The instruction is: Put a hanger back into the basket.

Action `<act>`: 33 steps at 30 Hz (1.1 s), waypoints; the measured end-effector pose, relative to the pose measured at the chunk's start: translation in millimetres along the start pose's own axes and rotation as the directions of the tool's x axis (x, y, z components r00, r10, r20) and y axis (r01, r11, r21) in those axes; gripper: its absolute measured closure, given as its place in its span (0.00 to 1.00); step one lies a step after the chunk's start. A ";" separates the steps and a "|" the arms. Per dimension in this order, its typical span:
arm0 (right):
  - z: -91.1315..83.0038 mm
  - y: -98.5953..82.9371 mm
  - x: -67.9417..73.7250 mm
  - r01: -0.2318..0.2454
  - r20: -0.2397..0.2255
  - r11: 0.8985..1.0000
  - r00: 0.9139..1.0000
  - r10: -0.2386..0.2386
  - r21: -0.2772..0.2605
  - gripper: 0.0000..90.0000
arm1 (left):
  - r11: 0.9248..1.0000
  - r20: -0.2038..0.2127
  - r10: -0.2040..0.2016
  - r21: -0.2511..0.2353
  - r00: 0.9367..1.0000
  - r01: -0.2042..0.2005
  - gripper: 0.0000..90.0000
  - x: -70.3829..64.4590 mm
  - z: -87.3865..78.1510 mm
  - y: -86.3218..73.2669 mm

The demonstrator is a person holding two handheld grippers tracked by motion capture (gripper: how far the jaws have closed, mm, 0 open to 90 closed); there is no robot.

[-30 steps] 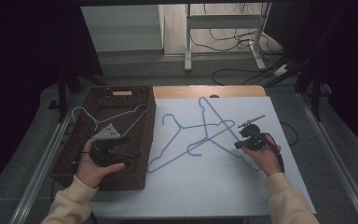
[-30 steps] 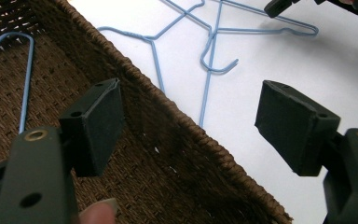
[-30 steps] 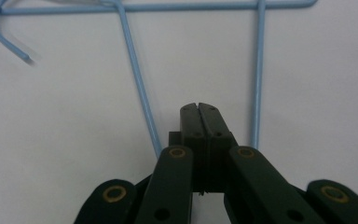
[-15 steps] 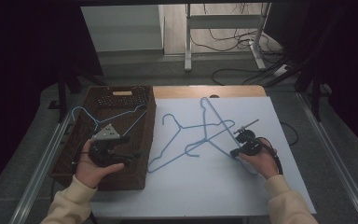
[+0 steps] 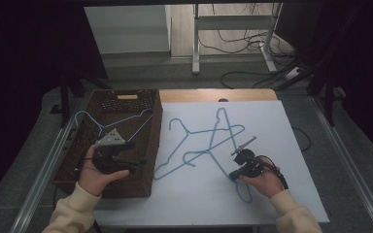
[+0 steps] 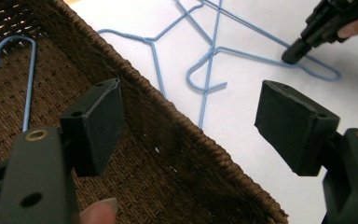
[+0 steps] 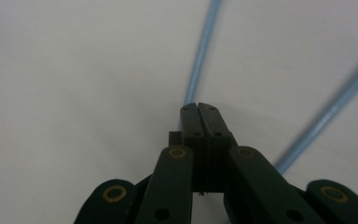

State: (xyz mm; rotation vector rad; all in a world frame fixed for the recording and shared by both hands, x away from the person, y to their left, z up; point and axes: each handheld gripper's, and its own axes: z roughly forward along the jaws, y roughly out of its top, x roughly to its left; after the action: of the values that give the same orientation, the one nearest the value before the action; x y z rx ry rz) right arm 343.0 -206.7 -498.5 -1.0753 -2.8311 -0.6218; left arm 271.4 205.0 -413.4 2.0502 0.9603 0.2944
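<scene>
Now my right gripper point(image 5: 234, 173) has its jaws pinched tight on a blue wire hanger point(image 5: 223, 167) lying on the white table point(image 5: 291, 145). My left gripper point(image 6: 186, 116) is wide open, holding nothing, over the brown basket point(image 5: 126, 99), where another blue hanger point(image 6: 9, 74) lies.

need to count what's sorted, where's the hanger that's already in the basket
In the high view, that blue hanger lies in the wicker basket at the table's left, just beyond the left gripper.

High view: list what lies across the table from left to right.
Wicker basket with a blue hanger in it → left gripper, held over the basket → blue hangers on the white table → right gripper, shut on a hanger wire.
</scene>
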 end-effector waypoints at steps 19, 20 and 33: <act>22.9 17.7 50.1 0.122 -0.074 0.992 0.990 -0.120 0.015 1.00 | 1.000 -0.004 0.003 0.001 1.000 -0.003 0.26 0.6 -0.6 -0.4; 22.1 18.3 48.6 0.117 -0.064 0.993 0.991 -0.117 0.006 1.00 | 1.000 -0.004 0.003 0.001 1.000 -0.002 0.26 0.6 -0.7 -0.4; 3.3 58.3 -38.2 -0.049 0.193 0.980 0.977 0.087 -0.195 1.00 | 1.000 -0.005 0.002 -0.002 1.000 -0.002 0.26 -0.2 -0.2 0.6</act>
State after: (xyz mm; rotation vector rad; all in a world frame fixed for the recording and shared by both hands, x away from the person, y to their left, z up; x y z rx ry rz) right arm 409.9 -189.9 -488.1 -1.3318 -2.9342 -0.8356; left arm 271.5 204.8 -412.8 2.0495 0.9609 0.3016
